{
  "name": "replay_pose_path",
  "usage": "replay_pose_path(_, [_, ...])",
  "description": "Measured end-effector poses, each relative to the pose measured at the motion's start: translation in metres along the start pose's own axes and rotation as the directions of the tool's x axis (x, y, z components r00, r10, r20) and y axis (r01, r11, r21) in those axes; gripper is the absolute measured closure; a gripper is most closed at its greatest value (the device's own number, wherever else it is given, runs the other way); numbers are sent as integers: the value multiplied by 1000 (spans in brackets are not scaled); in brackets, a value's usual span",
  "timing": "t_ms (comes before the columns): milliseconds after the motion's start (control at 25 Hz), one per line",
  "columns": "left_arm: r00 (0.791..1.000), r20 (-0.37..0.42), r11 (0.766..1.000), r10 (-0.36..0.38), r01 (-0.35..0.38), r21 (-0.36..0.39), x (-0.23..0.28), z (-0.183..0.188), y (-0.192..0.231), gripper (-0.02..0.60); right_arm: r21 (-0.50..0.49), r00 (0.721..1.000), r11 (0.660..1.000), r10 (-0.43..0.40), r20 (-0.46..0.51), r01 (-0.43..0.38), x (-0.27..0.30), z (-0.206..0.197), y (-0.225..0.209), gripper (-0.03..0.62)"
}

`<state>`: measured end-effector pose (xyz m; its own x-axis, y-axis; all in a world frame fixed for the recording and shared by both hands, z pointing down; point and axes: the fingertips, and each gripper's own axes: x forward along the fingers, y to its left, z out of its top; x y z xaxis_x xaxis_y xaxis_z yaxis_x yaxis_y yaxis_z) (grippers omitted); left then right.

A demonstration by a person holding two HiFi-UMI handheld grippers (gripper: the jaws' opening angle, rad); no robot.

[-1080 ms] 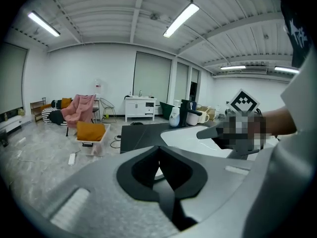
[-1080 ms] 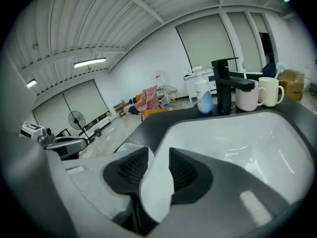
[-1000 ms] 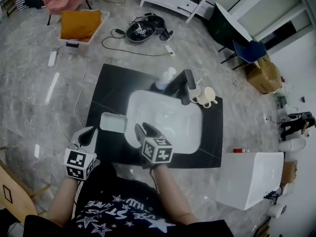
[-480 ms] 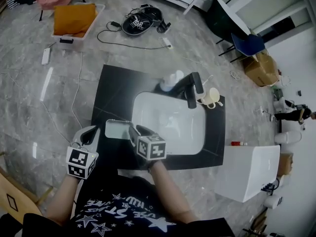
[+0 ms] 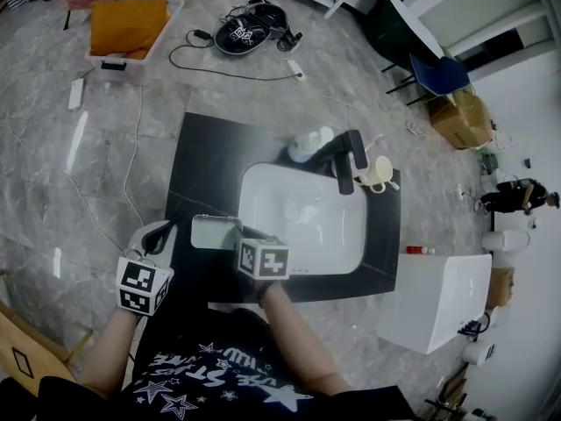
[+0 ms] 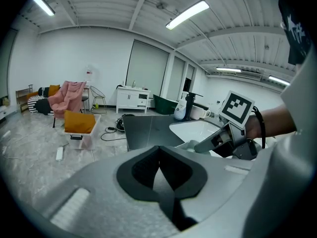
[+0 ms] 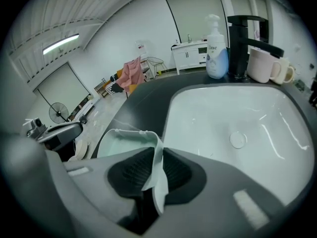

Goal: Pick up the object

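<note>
A pale green shallow tray (image 5: 209,232) lies on the black countertop (image 5: 206,160), just left of the white sink (image 5: 302,202). My right gripper (image 5: 237,234) is at the tray's right rim. In the right gripper view the thin rim (image 7: 154,152) stands between the two black pads, and the jaws are closing and pinching it at the right gripper (image 7: 153,171). The left gripper (image 5: 158,239) hovers off the counter's left front corner, apart from the tray. Its pads meet with nothing between them at the left gripper (image 6: 159,168).
A black faucet (image 5: 347,160), a white soap bottle (image 5: 307,144) and a cream cup (image 5: 378,173) stand behind the sink. A white cabinet (image 5: 443,310) stands at the counter's right. Cables and a bin with an orange cushion (image 5: 129,24) lie on the floor beyond.
My right gripper has moved left from over the sink's front edge to the tray's rim, and its jaws have come together on it. The left gripper has barely moved.
</note>
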<state>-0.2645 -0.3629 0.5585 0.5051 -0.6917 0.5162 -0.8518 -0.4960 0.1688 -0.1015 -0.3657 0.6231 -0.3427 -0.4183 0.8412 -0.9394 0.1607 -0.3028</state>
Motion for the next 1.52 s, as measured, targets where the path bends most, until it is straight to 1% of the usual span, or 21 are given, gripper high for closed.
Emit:
replay_pose_path(80, [1000, 4, 1000, 5, -5, -2, 0, 1, 3, 572, 15, 1000, 1000, -14, -1, 14, 0, 2, -1, 548])
replay_pose_path(280, [1000, 8, 1000, 26, -26, -11, -2, 2, 7, 572, 37, 1000, 999, -15, -1, 15, 1, 4, -4, 556])
replay_pose_path(480, [999, 12, 999, 38, -38, 1, -5, 4, 3, 572, 62, 999, 998, 3, 35, -6, -7, 9, -7, 556])
replay_pose_path(600, [999, 19, 999, 40, -40, 15, -6, 10, -7, 572, 65, 998, 998, 7, 58, -11, -18, 13, -14, 557])
replay_pose_path(840, [998, 51, 998, 47, -49, 43, -6, 24, -37, 572, 78, 991, 997, 8, 131, -18, -49, 21, -38, 557])
replay_pose_path(1000, [997, 60, 997, 46, -49, 61, -7, 27, -64, 572, 93, 985, 995, 5, 170, -22, -73, 21, -60, 557])
replay_pose_path(1280, [996, 75, 995, 54, -60, 77, -15, 29, -118, 572, 111, 975, 993, 6, 222, -31, -114, 4, -102, 557])
replay_pose_path(1520, [993, 104, 994, 55, -65, 92, -22, 31, -169, 572, 119, 963, 992, 2, 269, -36, -151, -17, -141, 557])
